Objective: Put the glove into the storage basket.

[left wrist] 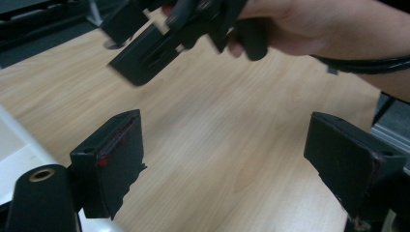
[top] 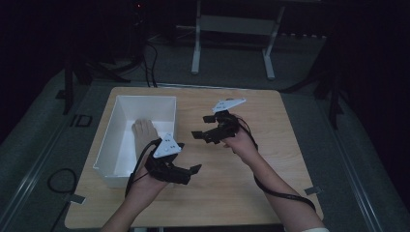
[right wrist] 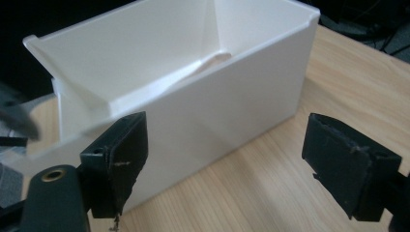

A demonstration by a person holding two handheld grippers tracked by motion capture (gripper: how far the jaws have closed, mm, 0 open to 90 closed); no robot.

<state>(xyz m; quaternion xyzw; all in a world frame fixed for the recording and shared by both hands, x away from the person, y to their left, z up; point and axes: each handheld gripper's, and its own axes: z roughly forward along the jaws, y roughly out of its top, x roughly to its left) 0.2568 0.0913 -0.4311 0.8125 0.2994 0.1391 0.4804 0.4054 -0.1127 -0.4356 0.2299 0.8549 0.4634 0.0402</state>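
1. The table (top: 251, 188) is the largest thing: a squarish top of pale wood-grain laminate with rounded corners. Its right half and near edge lie bare, leaving the most open room there. Grey floor surrounds it on all sides.

2. The white bin (top: 109, 159) stands on the left half of the table, a rectangular open-topped box of smooth matte plastic with thin straight walls. Its long side runs away from the person, and its near-left corner sits close to the table's left edge. In the right gripper view its outer wall (right wrist: 232, 111) rises sheer from the wood, with a strip of free table beside it.

3. A pale, rounded loaf-like object (top: 143, 131) lies inside the bin on its floor, about mid-length. What it is made of cannot be told in the dim light.

4. The right gripper (top: 203, 127) is held above the table's middle, just right of the bin, jaws pointing toward the bin's wall. Its black, blocky pads stand wide apart with nothing between them.

5. The left gripper (top: 192, 170) hovers near the bin's near-right corner, pointing right over bare wood. Its jaws are spread wide and hold nothing; one pad (left wrist: 116, 159) shows a frayed edge with red marks.
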